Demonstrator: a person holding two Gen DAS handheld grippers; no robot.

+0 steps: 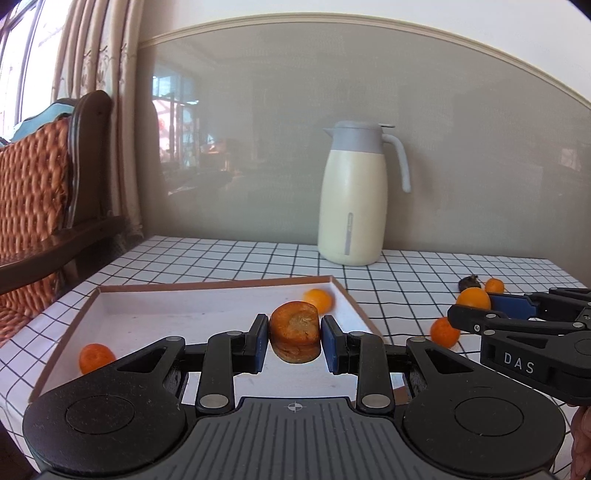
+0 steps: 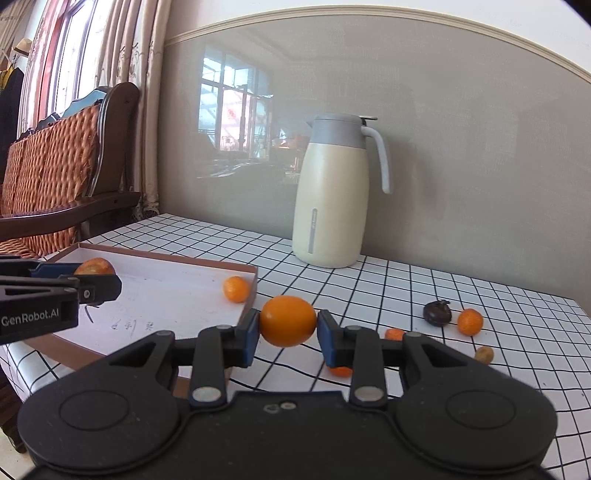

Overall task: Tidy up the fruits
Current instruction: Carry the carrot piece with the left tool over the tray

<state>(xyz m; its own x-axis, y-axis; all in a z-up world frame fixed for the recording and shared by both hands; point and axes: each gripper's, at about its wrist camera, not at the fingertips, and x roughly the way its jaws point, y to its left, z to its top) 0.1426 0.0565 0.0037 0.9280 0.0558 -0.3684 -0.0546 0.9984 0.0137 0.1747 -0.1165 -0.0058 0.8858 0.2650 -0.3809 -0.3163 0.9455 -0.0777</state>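
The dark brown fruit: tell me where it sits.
In the right wrist view the dark brown fruit lies on the checked tablecloth at right, beside a small orange, outside the tray.

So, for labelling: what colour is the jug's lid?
Grey, above a cream body; the jug shows best in the right wrist view.

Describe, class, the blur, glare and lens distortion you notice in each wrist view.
Left wrist view: the small orange in the tray's far corner is smeared by motion blur; the wall panel mirrors a bright window.
Right wrist view: the fisheye bends the checked tablecloth lines and the wall moulding; the window's reflection glares beside the jug.
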